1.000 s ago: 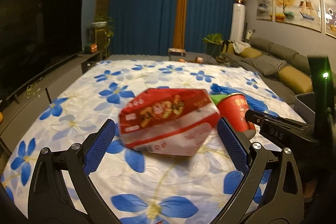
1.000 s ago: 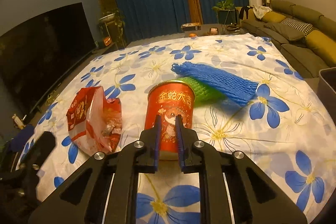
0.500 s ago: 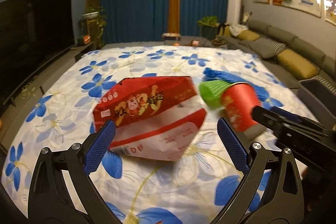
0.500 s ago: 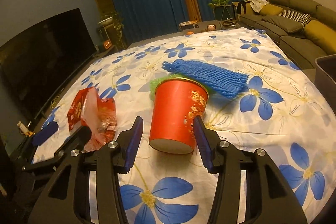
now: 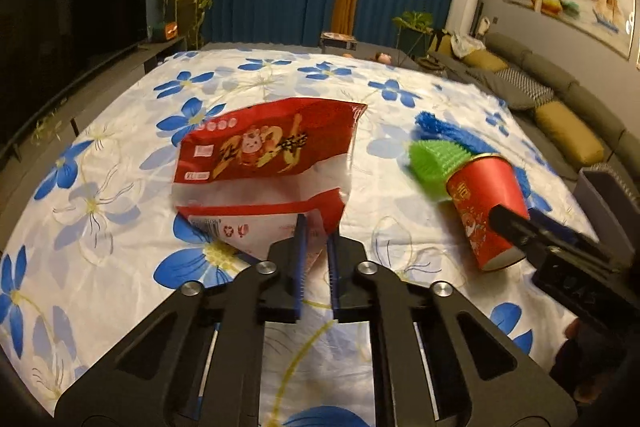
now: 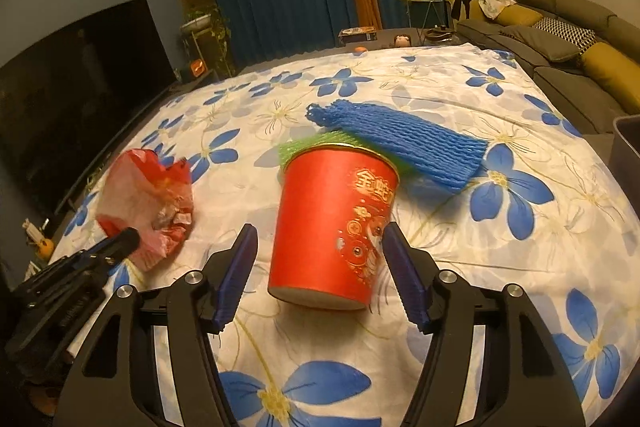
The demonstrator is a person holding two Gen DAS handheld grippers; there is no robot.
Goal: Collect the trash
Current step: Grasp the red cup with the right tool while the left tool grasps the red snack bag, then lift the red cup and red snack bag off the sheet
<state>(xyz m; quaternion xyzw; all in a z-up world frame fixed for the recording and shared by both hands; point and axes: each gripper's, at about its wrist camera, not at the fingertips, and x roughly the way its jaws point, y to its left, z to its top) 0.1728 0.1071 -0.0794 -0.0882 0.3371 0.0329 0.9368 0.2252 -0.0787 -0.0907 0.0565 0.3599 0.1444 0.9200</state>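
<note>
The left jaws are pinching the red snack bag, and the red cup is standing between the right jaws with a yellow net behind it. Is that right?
Almost. The long net behind the red cup is blue, not yellow, with a smaller green one beside it; the right wrist view shows this. The rest holds: the left gripper pinches the red snack bag, and the cup stands between the right gripper's opening jaws, untouched.

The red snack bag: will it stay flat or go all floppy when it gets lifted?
Probably floppy. The red snack bag looks like thin, crinkled film, pinched only at its near edge by the left tool, so the rest should droop. It looks empty, so likely very light. Glossy film may slip a little.
</note>
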